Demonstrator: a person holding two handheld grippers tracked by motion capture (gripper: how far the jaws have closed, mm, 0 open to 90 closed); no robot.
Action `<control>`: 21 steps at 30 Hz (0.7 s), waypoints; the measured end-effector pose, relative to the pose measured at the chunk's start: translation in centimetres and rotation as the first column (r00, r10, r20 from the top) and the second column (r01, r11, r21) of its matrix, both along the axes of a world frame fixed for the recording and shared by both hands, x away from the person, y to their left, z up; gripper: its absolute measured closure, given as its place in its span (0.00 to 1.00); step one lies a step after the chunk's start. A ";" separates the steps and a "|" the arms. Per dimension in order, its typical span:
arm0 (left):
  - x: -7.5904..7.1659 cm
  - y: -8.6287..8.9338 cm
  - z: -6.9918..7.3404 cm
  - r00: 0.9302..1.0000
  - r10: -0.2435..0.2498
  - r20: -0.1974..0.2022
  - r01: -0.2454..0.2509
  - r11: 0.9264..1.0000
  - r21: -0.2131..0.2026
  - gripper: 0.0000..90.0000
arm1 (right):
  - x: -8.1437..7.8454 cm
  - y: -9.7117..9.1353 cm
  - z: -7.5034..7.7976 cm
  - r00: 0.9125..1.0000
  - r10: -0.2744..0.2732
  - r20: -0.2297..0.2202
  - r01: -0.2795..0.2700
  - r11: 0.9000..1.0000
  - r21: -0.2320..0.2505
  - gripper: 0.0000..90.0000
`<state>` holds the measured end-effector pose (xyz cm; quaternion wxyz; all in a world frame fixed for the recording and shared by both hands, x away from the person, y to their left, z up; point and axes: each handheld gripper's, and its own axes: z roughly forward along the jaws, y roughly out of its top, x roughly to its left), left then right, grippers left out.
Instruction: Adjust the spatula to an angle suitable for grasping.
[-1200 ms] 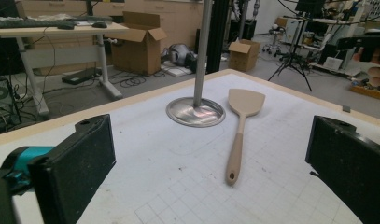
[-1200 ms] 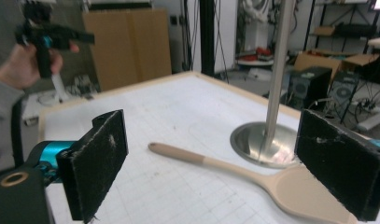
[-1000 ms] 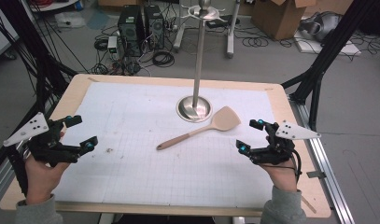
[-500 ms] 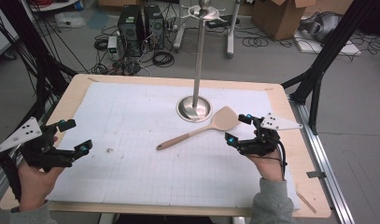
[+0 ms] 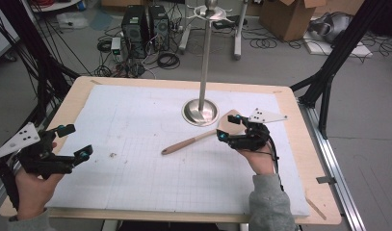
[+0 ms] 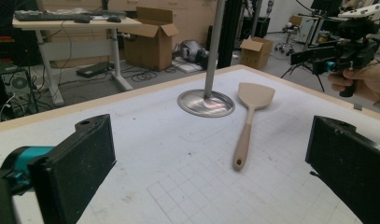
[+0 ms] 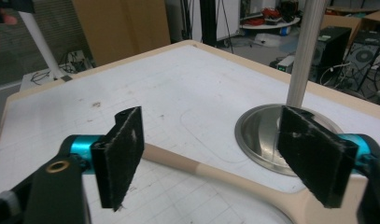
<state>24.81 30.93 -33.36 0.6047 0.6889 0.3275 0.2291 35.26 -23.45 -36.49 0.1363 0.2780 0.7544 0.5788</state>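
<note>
Spatula (image 5: 203, 137) flat on mat | right gripper (image 5: 230, 128) jaws apart, closing astride neck | left gripper (image 5: 72, 142) apart

Count on the worktop (image 5: 78, 96): one white grid mat (image 5: 136, 120); one wooden spatula (image 5: 203, 137); one metal stand (image 5: 202, 72), made of one round base and one upright pole. Tools: two, left tool (image 5: 73, 142) and right tool (image 5: 229, 127), each with two black pads.
</note>
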 end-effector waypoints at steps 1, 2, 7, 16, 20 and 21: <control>0.0 0.0 0.0 1.000 0.000 0.000 0.000 1.000 0.000 0.02 | 0.2 0.2 0.0 1.000 0.004 0.000 -0.004 1.000 0.001 0.34; 0.0 0.0 0.0 1.000 0.000 -0.003 0.000 1.000 0.000 0.02 | 0.4 0.3 -0.1 1.000 0.009 0.001 -0.009 1.000 -0.001 0.36; 0.0 0.0 -0.1 1.000 0.001 -0.009 -0.001 1.000 0.003 0.02 | 1.2 1.5 -0.3 1.000 0.019 -0.007 -0.019 0.999 -0.035 0.48; 0.1 0.0 -0.2 1.000 0.001 -0.015 -0.001 1.000 0.007 0.02 | 2.4 3.2 -1.7 0.999 0.023 -0.033 -0.026 0.996 -0.087 0.69; 0.1 0.0 -0.3 1.000 0.003 -0.017 -0.002 1.000 0.008 0.02 | 3.0 3.6 -2.3 0.999 0.022 -0.039 -0.026 0.994 -0.104 0.76; 0.1 0.0 -0.3 1.000 0.003 -0.017 -0.002 1.000 0.008 0.02 | 3.0 3.6 -2.3 0.999 0.022 -0.039 -0.026 0.994 -0.104 0.76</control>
